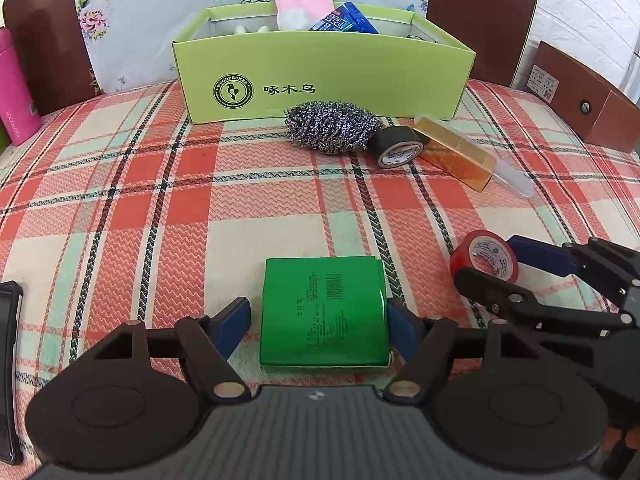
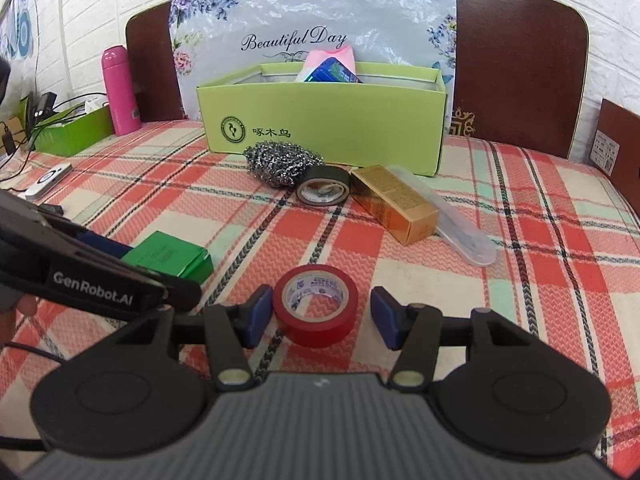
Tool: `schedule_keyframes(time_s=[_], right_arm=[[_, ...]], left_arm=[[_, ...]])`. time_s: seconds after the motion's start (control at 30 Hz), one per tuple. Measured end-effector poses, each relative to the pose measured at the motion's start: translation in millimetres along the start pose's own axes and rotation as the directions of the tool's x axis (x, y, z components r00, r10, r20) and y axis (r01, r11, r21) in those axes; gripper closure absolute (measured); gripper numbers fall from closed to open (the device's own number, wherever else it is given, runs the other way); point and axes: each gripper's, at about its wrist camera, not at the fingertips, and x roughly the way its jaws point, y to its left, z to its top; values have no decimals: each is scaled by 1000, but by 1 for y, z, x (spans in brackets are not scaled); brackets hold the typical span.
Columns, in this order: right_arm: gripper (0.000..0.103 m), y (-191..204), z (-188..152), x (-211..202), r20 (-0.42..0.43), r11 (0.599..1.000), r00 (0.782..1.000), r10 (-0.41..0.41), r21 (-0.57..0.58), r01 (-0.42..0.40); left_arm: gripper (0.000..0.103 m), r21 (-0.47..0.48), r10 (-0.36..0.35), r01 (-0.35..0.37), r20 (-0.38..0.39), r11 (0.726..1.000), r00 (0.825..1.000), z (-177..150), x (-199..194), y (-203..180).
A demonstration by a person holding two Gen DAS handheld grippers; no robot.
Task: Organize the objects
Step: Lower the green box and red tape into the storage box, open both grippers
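Green packet [image 1: 324, 316]: laid flat near the left gripper, long axis running near to far (barcode at the far end).
Left gripper [image 1: 318, 326]: spread wide around the packet; right pad touching, left pad clear.
Red tape roll [image 2: 315, 305]: laid flat, hole facing up, right of the packet.
Right gripper [image 2: 316, 316]: parted around the roll, not clamped.
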Motion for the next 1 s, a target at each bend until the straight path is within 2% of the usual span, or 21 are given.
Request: schedule_keyframes(time_s=[0.37, 0.4, 0.43, 0.57, 0.67, 0.87, 1.0], right_arm=[[50, -1, 1, 1, 7, 1000, 1000, 3, -1, -3], [53, -1, 2, 2, 6, 1000, 1000, 6, 0, -6], [57, -1, 2, 3, 4, 1000, 1000, 20, 0, -20], [57, 1, 3, 4, 4, 1000, 1000, 25, -16, -25], [57, -4, 10, -2, 26, 998, 998, 54, 17, -54], [57, -15, 44, -20, 147, 997, 987, 64, 33, -70], [57, -24, 76, -22, 229, 999, 973, 41, 25, -48]], left_arm=[[27, -20, -7, 8, 14, 1000, 1000, 2, 3, 3], [30, -26, -15, 16, 22, 1000, 1000, 2, 2, 5], [40, -27, -24, 25, 34, 999, 999, 1, 1, 5], [40, -60, -69, 72, 52, 996, 996, 4, -3, 14], [40, -72, -91, 98, 92, 993, 992, 13, -12, 17], [40, -58, -122, 140, 246, 988, 962, 57, -42, 22], [40, -56, -86, 112, 347, 992, 934, 95, -59, 26]])
